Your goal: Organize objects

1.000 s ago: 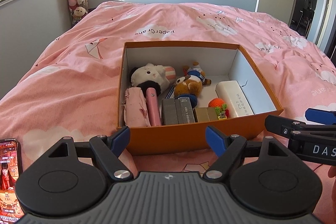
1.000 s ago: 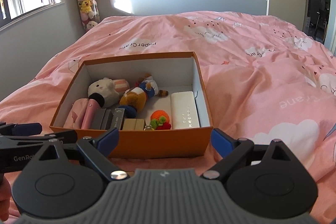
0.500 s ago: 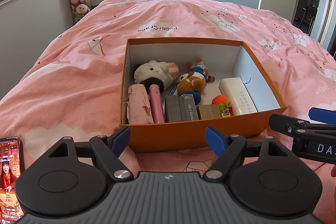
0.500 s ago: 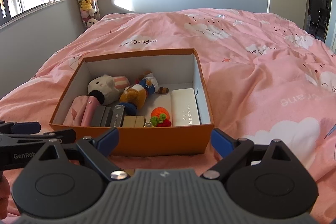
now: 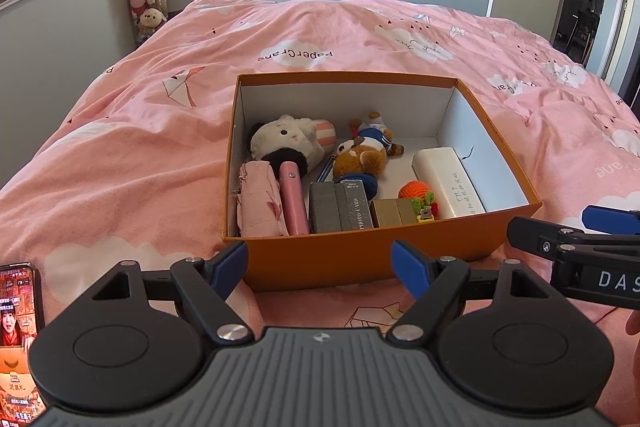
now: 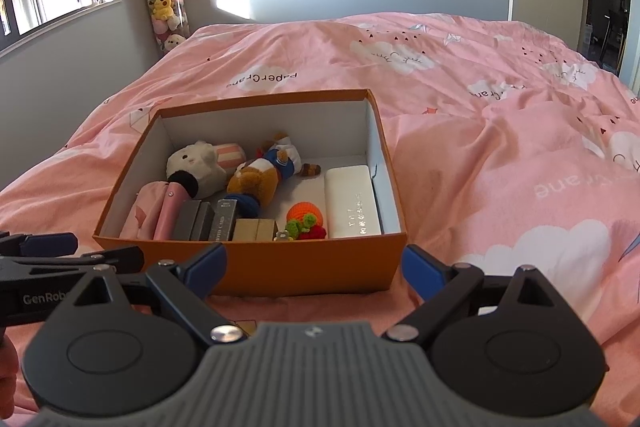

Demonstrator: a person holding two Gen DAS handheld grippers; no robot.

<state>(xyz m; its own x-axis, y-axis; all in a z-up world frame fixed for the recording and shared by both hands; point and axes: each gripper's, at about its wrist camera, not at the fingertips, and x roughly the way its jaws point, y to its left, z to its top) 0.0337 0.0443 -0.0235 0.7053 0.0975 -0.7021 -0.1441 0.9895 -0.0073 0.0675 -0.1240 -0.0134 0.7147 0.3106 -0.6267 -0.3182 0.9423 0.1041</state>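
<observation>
Bedspread (image 5: 140, 155); box (image 5: 360, 259) beyond left gripper (image 5: 320, 269)

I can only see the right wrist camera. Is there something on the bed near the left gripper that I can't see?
Observer: Yes, a phone lies on the pink duvet to the left of the left gripper, with its screen lit.
Operator: Is that gripper holding anything?
Observer: No. Its jaws stand open and empty, just short of the orange box.
Operator: What's the pink bundle in the box's corner?
Observer: It looks like a folded pink umbrella, lying beside the pink microphone.
</observation>
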